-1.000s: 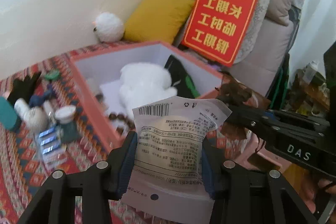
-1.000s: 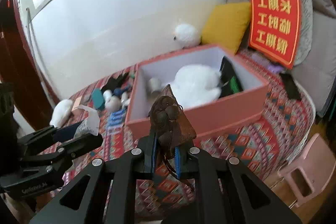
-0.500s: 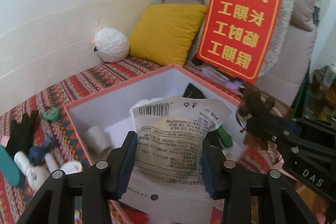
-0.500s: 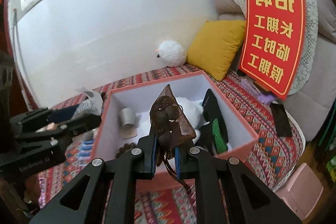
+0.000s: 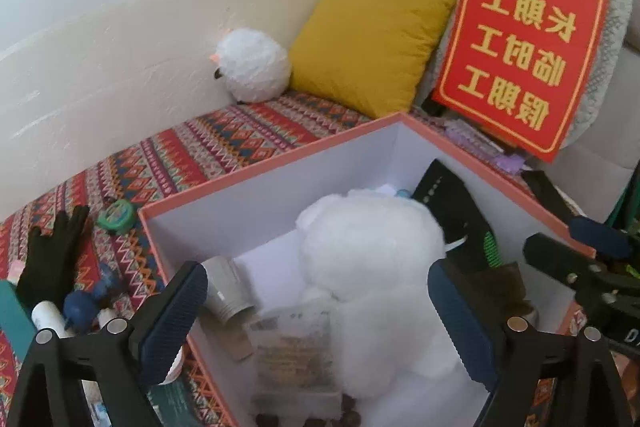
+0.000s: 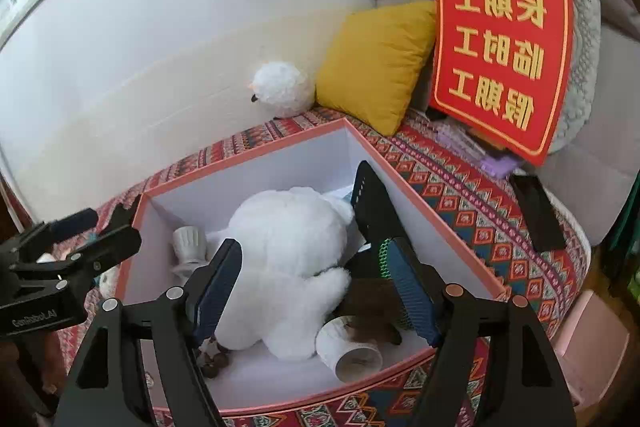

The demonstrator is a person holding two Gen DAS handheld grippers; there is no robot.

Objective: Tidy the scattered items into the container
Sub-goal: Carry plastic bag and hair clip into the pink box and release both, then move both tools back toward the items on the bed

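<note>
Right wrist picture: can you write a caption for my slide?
Open right gripper above the pink box, where a white plush toy and a brown pouch lie.

The box [image 6: 440,223] sits on a patterned cloth [image 5: 224,147], with a wall behind it. In the box, a plush toy [image 6: 288,243] fills the middle; a cup [image 6: 188,243] lies to its left, a flat case [image 6: 372,203] leans against the right wall, and another cup [image 6: 352,351] lies on its side at the near right. A packet [image 5: 292,351] lies at the near left. Behind the box, a round plush [image 5: 252,67] rests by the wall, a cushion [image 5: 364,43] to its right, a sign [image 5: 524,31] right of that. Left of the box lie a glove [image 5: 52,251] and small items.
</note>
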